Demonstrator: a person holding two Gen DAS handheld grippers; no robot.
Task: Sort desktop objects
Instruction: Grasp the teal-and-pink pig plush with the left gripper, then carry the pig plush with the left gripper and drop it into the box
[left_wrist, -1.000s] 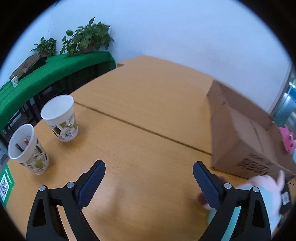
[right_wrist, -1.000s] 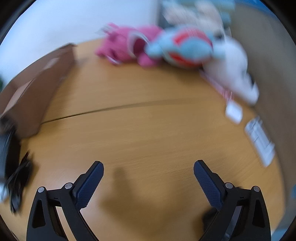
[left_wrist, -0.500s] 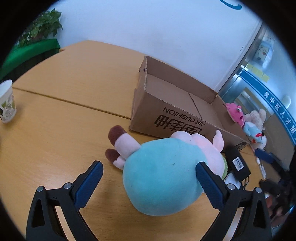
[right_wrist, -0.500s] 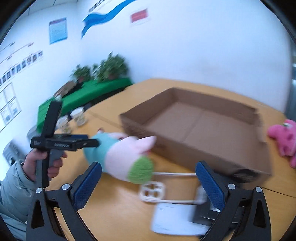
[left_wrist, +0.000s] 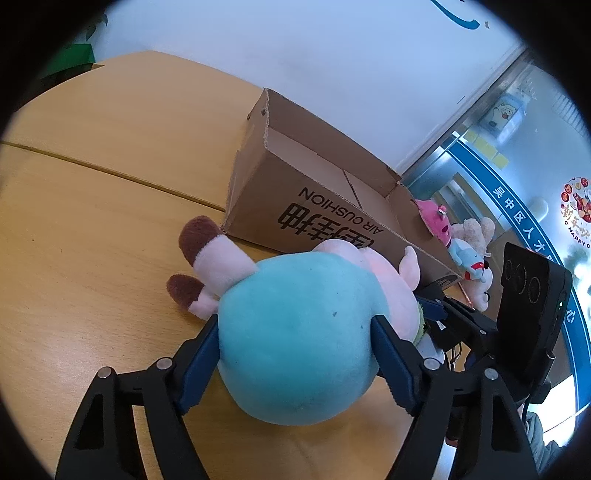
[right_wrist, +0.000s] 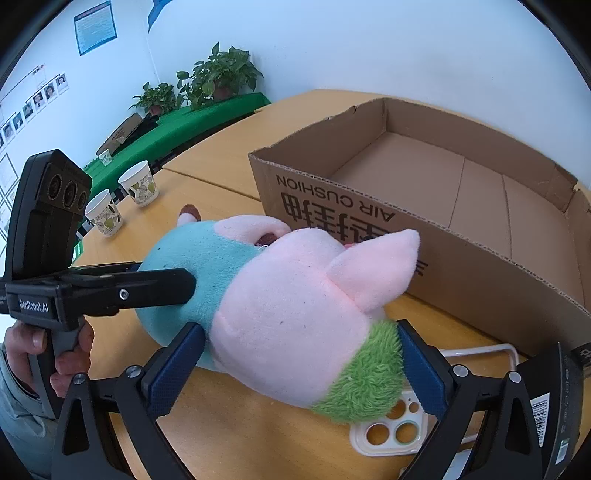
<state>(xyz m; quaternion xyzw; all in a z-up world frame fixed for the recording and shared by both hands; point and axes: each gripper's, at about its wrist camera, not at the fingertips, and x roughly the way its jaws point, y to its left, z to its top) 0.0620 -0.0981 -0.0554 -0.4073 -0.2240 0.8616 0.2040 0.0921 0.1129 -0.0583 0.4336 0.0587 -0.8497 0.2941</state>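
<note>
Left gripper (left_wrist: 297, 354) closing on teal-bodied pink plush pig (left_wrist: 295, 332); right gripper (right_wrist: 301, 363) clamped round its head. Brown cardboard box (right_wrist: 424, 236) wall just behind, bare wooden table (left_wrist: 92, 258) leftward.

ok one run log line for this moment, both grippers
left gripper: closing on plush pig body | right gripper: straddling pig's head | cardboard box: empty, behind pig

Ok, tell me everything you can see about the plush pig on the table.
The plush pig is soft fleece: teal body, pink head with pointed ear, green patch, brown-tipped feet. It lies on its side on the wooden table beside the cardboard box. The closing left gripper brackets its body; the right gripper brackets its head.
</note>
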